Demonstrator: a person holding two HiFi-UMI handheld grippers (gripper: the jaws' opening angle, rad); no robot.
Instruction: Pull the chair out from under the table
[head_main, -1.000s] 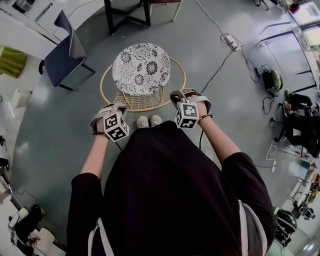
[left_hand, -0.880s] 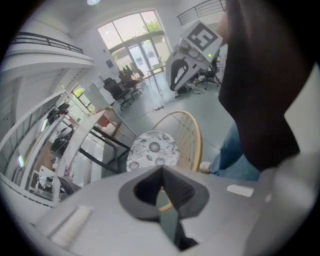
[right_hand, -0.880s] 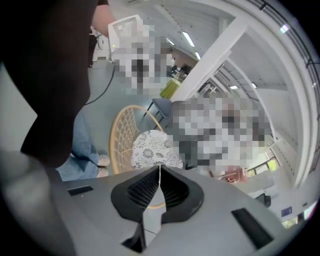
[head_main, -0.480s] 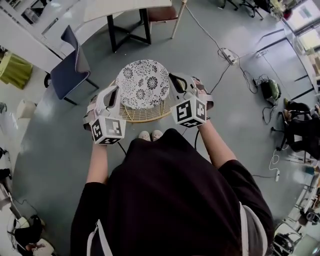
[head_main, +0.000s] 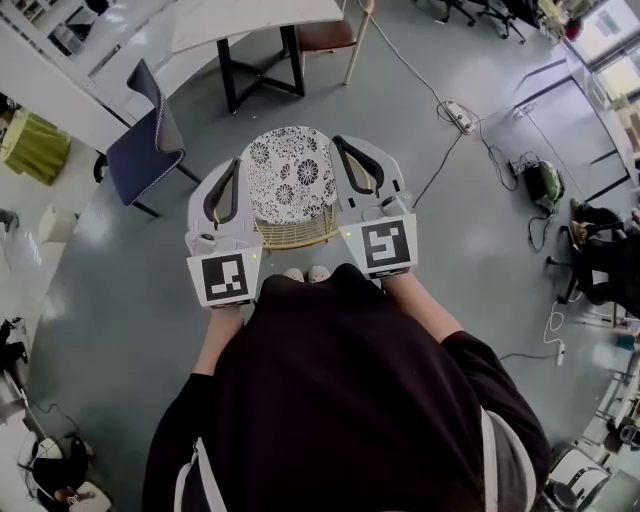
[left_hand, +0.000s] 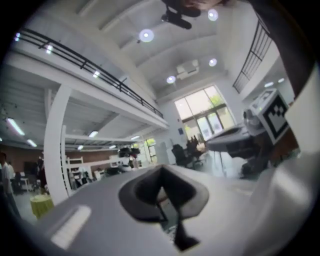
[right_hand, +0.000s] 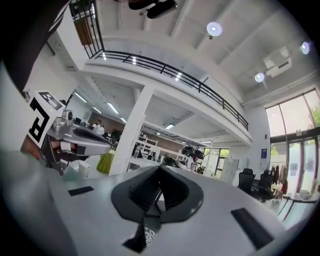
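Grey floor (head_main: 450, 260) fills the frame. Dead centre, the chair (head_main: 290, 172) stands on it, clear of the table (head_main: 260, 12) at top centre. Upper left, a blue chair (head_main: 140, 150). Upper right, a power strip (head_main: 462, 115), its cable (head_main: 437, 168) trailing across.

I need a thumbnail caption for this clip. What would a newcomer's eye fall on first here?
The white left gripper and right gripper, held level with jaws shut on nothing, sit mid-frame in the head view. Between them, down on the floor, stands the chair with its black-and-white flowered seat, apart from the table at the top edge.
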